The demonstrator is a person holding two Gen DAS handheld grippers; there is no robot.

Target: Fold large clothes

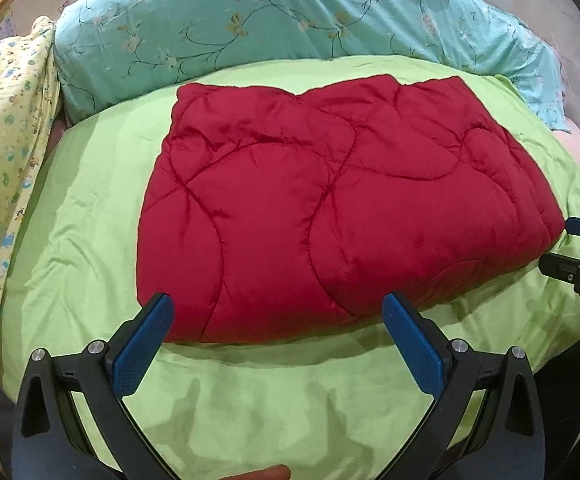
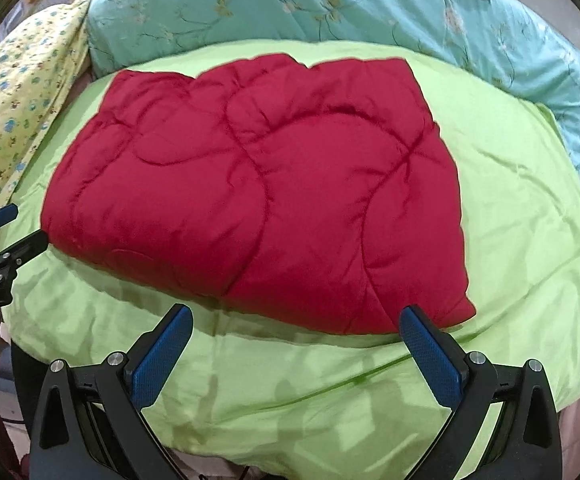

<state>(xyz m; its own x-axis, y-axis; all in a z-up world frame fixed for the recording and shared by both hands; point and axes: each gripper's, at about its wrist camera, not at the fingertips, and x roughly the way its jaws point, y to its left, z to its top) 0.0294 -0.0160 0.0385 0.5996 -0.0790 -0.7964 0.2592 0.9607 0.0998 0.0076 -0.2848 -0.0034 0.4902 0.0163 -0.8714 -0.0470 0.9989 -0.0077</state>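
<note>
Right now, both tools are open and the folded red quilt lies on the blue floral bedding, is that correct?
Not quite: the red quilt lies on the green sheet, as the left wrist view shows; the blue floral bedding sits behind it. The left tool and right tool are open.

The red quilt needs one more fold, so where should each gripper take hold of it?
Grip the red quilt at its two near corners, coming low from the near edge. The left gripper and right gripper are open facing those corners, and that puffy edge lifts off the green sheet.
</note>
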